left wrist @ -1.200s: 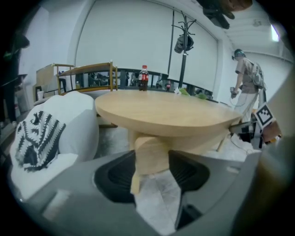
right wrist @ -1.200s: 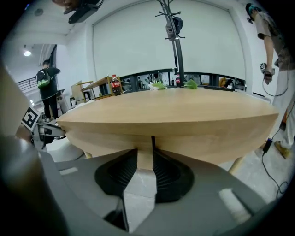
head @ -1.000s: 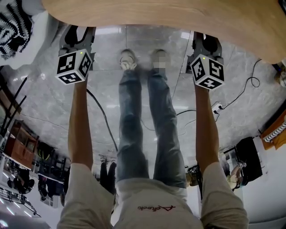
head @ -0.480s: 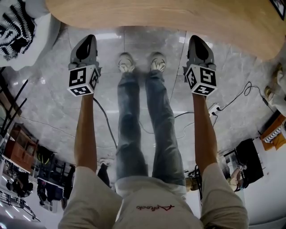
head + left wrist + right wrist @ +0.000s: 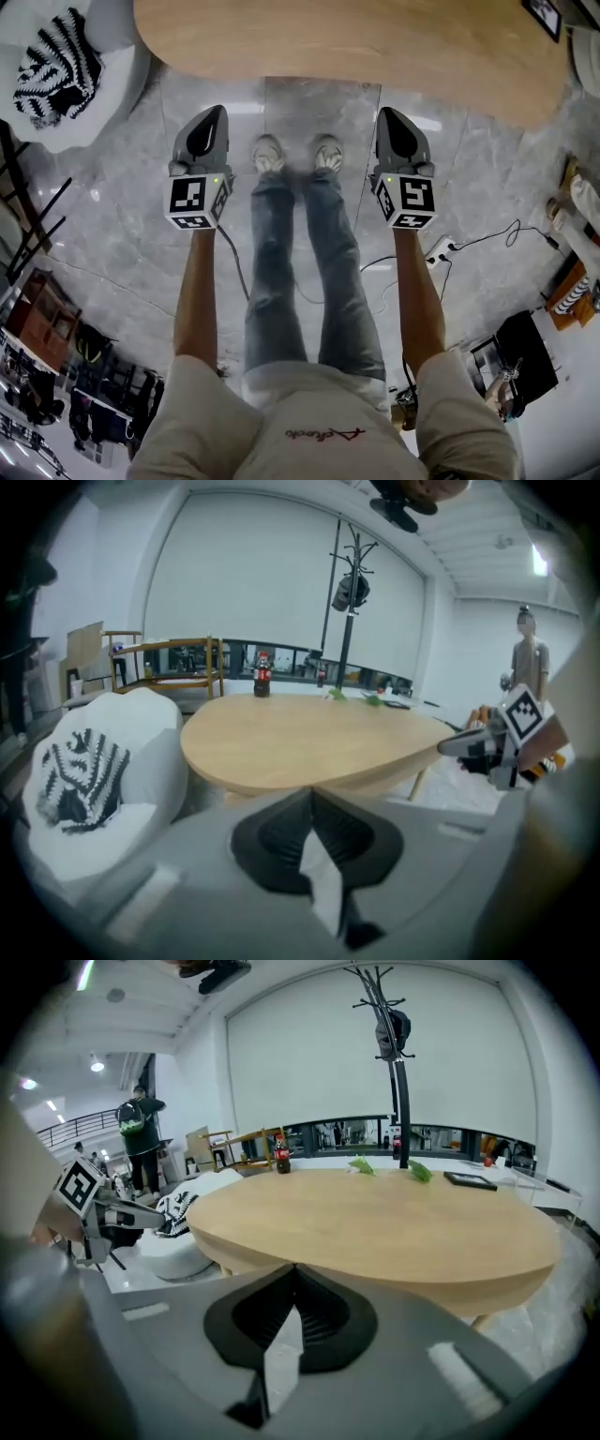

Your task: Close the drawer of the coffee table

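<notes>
The left gripper [image 5: 216, 112] hangs over the marble floor [image 5: 309, 103] just short of the bench, its fingers pressed together on nothing. The right gripper [image 5: 386, 112] beside it is likewise closed and empty. Beyond them the oval wooden bench [image 5: 356, 47] shows only its top and rim. No drawer juts from under its near edge in any view, so I judge it already pushed in and the task done. What the drawer holds cannot be told. Farther off, a red-labelled bottle [image 5: 281, 1155] stands at the bench's far side, its contents too small to read.
</notes>
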